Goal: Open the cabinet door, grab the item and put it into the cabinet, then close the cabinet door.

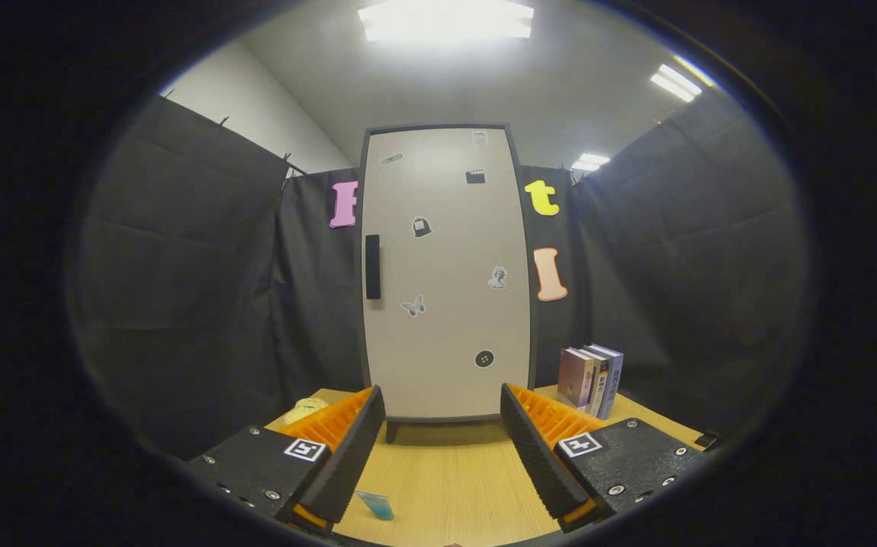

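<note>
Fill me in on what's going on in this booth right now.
A person is holding a handheld gripper, open with nothing between its fingers, facing a tall cabinet on a wooden table. The cabinet door is shut, its dark handle untouched. A few books stand to the cabinet's right, and a small blue item lies on the table near one finger. Nothing has been stowed yet.

Black cloth walls (203,258) enclose the booth beneath a pale ceiling (575,68) with bright light panels (446,20); a light wooden surface (446,471) lies below.
</note>
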Demonstrator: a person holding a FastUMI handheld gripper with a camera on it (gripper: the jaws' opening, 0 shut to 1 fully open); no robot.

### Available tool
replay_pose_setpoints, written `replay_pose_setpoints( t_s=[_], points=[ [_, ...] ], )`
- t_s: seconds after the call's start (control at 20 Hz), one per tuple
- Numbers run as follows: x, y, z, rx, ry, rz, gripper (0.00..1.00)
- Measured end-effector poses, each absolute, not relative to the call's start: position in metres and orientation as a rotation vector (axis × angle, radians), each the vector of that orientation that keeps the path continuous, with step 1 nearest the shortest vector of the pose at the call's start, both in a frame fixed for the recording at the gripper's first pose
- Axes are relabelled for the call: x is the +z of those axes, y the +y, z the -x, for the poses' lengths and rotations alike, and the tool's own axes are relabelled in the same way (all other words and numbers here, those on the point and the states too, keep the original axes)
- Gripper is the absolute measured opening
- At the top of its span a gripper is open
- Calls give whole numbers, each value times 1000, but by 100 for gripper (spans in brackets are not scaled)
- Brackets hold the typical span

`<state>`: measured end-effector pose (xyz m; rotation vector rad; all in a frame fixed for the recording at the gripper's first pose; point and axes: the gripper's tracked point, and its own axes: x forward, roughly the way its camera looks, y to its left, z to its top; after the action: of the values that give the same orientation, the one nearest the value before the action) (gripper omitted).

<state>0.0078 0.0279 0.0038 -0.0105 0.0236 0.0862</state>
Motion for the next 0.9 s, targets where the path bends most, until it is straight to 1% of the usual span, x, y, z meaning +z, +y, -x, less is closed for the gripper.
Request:
replay_pose_setpoints(
  t_s=[0.55,0.9],
  points=[
    [62,65,-75,198,-41,11,95],
    [89,95,-140,247,-60,-21,95]
  ],
)
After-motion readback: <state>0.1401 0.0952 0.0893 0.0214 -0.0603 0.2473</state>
